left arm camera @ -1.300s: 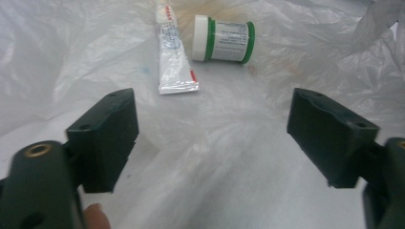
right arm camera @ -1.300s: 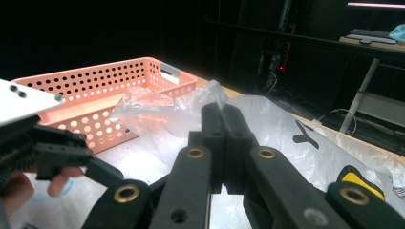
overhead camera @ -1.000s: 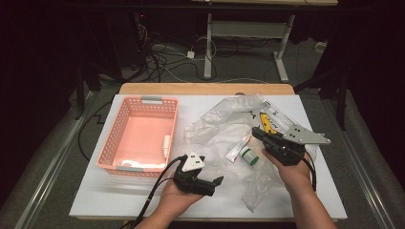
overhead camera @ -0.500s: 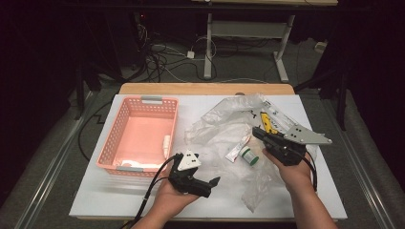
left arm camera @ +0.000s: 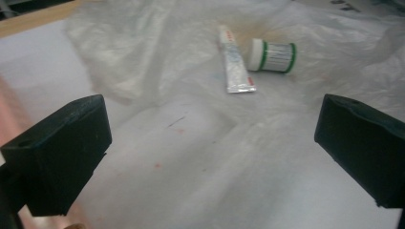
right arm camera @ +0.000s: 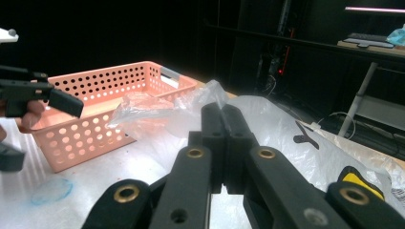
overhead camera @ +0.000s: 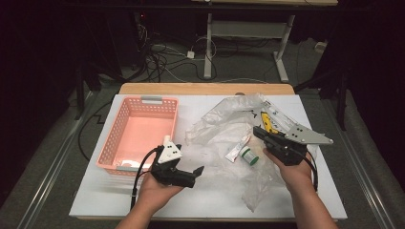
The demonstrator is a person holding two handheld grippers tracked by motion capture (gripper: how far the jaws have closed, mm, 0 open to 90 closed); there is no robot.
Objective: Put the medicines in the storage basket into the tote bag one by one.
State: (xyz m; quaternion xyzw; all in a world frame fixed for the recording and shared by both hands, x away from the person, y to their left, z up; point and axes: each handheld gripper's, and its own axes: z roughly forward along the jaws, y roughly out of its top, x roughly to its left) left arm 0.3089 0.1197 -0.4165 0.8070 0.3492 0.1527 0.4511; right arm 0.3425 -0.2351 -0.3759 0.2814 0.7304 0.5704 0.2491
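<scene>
Left gripper (overhead camera: pixel 198 171): jaws have just been opening and stand wide apart with nothing between them, near the table's (overhead camera: pixel 95 191) front edge, just in front of the pink basket (overhead camera: pixel 138 133).
Right gripper (overhead camera: pixel 260 132): jaws pressed together, empty, right of centre.
Tube (left arm camera: pixel 235 64): flat on clear plastic bags (overhead camera: pixel 224 119), mid-table.
Jar (left arm camera: pixel 273 56): on its side, just beside the tube, between both grippers.

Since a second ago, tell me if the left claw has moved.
Yes. In the high view the left claw has shifted rightward, away from the pink basket corner and toward the tube. Its jaws have just been opening, with nothing between them.
</scene>
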